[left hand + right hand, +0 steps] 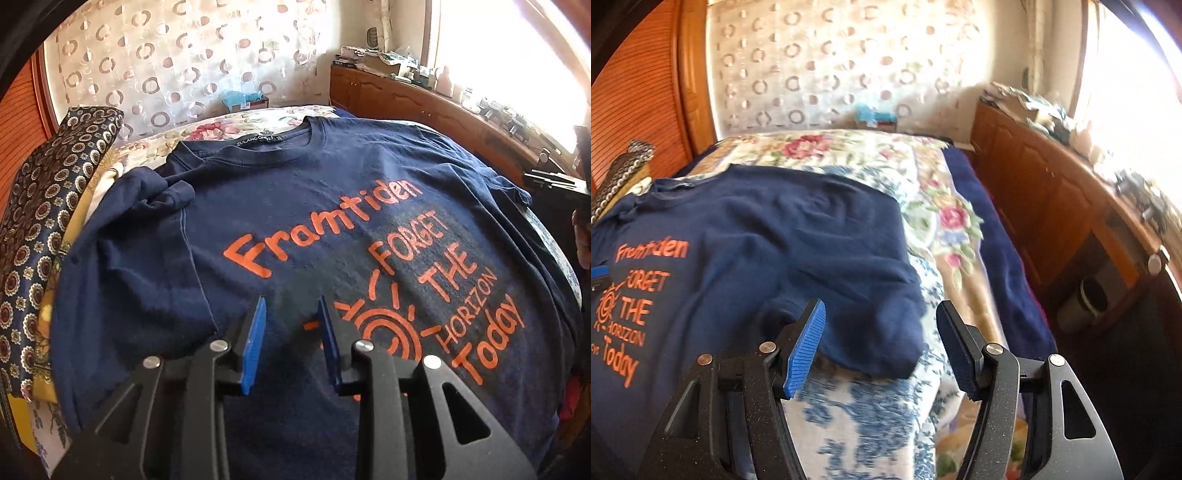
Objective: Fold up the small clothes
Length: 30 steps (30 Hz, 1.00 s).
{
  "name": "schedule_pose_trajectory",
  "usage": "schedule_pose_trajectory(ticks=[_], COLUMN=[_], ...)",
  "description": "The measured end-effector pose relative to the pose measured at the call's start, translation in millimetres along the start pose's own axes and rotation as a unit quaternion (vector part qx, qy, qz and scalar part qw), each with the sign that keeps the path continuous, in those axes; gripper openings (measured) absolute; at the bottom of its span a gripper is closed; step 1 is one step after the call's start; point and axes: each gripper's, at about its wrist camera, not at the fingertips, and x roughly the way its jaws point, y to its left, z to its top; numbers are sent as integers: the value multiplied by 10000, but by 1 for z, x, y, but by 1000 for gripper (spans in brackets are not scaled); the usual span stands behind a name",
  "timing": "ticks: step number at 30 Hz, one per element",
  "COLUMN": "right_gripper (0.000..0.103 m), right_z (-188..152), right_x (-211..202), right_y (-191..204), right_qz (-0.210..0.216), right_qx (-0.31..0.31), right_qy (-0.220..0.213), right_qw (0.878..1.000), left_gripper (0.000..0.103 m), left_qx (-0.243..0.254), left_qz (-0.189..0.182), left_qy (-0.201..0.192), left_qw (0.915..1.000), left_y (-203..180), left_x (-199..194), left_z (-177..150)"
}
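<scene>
A navy T-shirt point(295, 206) lies print-up on the flowered bed point(942, 206), laid out but unfolded. The left claw point(291, 343) hovers narrowly parted and empty; the right claw point(882, 347), wide apart, nears the right sleeve point(886, 332), likely the first grasp.

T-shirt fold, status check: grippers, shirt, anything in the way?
Left gripper open above the print, empty. Right gripper open, empty, over the sleeve. Navy T-shirt spread face up, unfolded. Patterned cushion at its edge.

Home bedroom, floral bedspread point(945, 206), patterned curtain point(166, 55), cluttered wooden sideboard point(424, 99)
</scene>
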Motion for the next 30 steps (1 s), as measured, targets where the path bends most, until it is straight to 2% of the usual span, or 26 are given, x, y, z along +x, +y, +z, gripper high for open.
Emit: schedule_pose_trajectory(ticks=[9, 19, 23, 25, 27, 28, 30], right_gripper=[64, 61, 47, 45, 34, 32, 18], right_z=[-12, -11, -9, -7, -6, -6, -4], right_x=[21, 35, 35, 37, 38, 37, 36], right_y=[-20, -23, -17, -15, -15, -14, -11], right_qz=[-16, 303, 417, 428, 499, 453, 303], right_qx=[276, 354, 258, 220, 228, 199, 92], right_qy=[265, 434, 447, 461, 484, 476, 446], right_qw=[9993, 9980, 9978, 9978, 9973, 9976, 9985], left_gripper=[28, 28, 28, 29, 29, 29, 29], left_qx=[237, 271, 264, 257, 259, 261, 240], left_qz=[-60, -107, -118, -131, -125, -121, -131], left_qy=[6, 3, 4, 1, 1, 1, 2], left_qw=[9997, 9996, 9996, 9996, 9996, 9996, 9996], left_y=[-10, -13, -13, -13, -13, -13, -12], left_x=[0, 0, 0, 0, 0, 0, 0], left_z=[0, -1, -1, -1, -1, -1, -1])
